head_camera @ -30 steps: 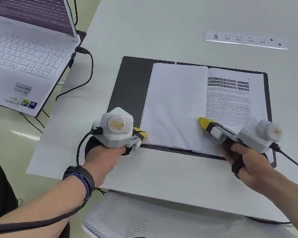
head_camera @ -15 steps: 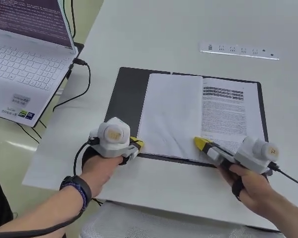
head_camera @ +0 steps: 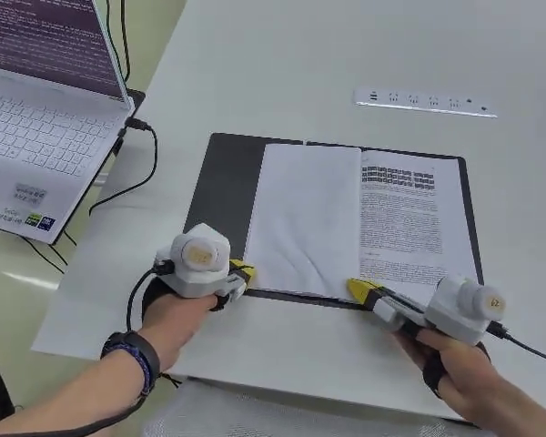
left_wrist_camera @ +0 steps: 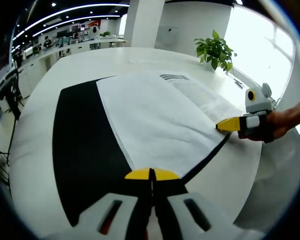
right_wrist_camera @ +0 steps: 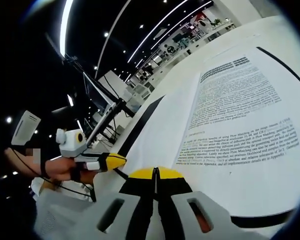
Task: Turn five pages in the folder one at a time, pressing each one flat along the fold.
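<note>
Head view: the left gripper (head_camera: 239,271), jaws pressed together and empty, sits at the lower left edge of the folder (head_camera: 220,187). The right gripper (head_camera: 360,289), likewise closed on nothing, has its tips at the bottom end of the fold, low centre. The folder lies open mid-frame, blank page (head_camera: 302,218) left of the printed page (head_camera: 409,214). To turn well, I'd pick the printed page's lower edge lightly, lift one sheet only, and pin the cover with the left tips
</note>
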The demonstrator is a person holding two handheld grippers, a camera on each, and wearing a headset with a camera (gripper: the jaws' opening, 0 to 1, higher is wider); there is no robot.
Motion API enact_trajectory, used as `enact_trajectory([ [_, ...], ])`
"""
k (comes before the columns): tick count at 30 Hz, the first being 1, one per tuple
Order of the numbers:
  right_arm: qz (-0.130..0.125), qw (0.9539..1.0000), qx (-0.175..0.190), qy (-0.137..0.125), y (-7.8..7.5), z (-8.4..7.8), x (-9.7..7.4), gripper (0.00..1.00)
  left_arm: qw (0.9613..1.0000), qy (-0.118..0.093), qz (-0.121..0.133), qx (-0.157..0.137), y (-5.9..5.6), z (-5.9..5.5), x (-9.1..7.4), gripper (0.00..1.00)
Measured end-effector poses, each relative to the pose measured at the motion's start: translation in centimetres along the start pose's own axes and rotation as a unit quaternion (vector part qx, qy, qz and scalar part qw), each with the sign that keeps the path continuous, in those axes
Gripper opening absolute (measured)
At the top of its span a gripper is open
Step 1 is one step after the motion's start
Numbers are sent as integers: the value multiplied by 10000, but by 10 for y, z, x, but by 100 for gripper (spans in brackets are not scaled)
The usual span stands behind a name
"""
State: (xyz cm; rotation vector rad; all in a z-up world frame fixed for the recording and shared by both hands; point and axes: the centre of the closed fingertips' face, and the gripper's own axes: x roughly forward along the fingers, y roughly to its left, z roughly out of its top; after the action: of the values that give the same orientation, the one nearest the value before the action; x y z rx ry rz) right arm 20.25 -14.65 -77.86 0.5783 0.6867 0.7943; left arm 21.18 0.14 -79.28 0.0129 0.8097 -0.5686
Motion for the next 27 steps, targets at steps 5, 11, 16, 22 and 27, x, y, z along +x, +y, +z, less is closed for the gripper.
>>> enact_trajectory([
  [5, -29, 10000, 6, 42, 0, -3, -2, 0, 10000, 23, 43, 15, -1, 1, 0, 0],
  [11, -172, 9998, 23, 99, -1, -4, -2, 0, 9996, 89, 136, -242, 0, 1, -1, 0],
  [16, -237, 9995, 32, 194, -1, -4, -2, 0, 9997, 125, 175, -123, -1, 1, 0, 0],
  [22, -356, 9990, -95, 252, -2, 4, -7, 3, 9990, 74, 151, -418, -6, 5, -2, 6],
  [27, -301, 9986, -371, 236, 3, 17, -15, 15, 9998, -11, 92, -199, -15, 12, -7, 13],
])
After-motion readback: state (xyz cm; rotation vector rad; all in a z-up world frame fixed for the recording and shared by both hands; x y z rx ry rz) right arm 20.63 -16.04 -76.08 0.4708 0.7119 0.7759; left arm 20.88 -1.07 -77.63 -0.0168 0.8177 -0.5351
